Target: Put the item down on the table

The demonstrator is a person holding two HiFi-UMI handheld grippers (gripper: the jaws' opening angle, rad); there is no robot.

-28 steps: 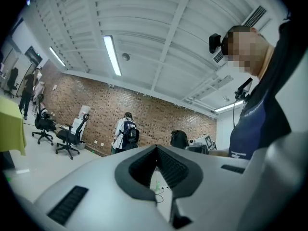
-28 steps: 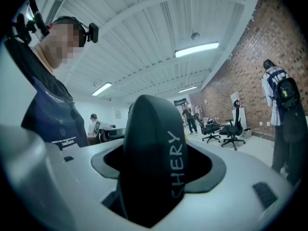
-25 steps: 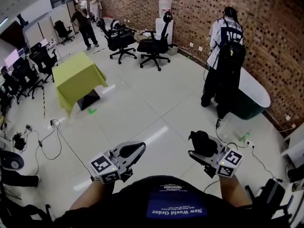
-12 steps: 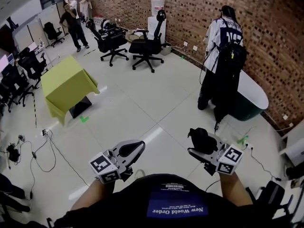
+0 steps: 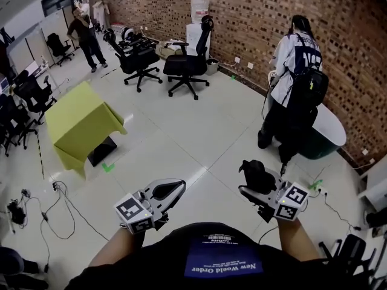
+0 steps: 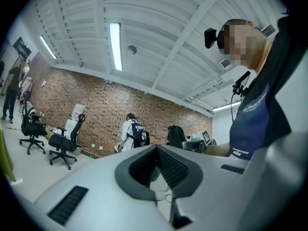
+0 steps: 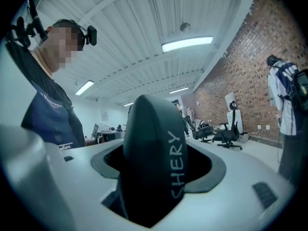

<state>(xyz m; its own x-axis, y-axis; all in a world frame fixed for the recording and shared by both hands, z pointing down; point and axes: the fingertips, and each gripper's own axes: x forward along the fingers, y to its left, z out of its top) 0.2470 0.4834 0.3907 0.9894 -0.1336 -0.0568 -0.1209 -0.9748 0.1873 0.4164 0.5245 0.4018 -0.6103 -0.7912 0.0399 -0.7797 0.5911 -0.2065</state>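
In the head view my right gripper [image 5: 249, 177] is shut on a dark rounded item [image 5: 257, 175], carried level over the floor. The right gripper view shows that item [image 7: 154, 162] filling the jaws, with pale lettering along its edge; my right gripper [image 7: 156, 153] clasps it from both sides. My left gripper [image 5: 176, 186] is beside it at the left, shut, its black pads meeting at the tips with nothing between them. The left gripper [image 6: 157, 150] shows the same in its own view. A table under a yellow-green cloth [image 5: 78, 125] stands far ahead on the left.
A person with a backpack [image 5: 297, 77] stands at the right beside a dark tub with a white rim [image 5: 331, 125]. Black office chairs [image 5: 187, 62] line the brick wall. Cables [image 5: 60, 192] trail on the floor at left. Another person [image 5: 82, 32] stands far back.
The whole room has slid through the head view: the yellow-green table has moved down and left, the person with the backpack to the right. Both grippers keep their place and grip.
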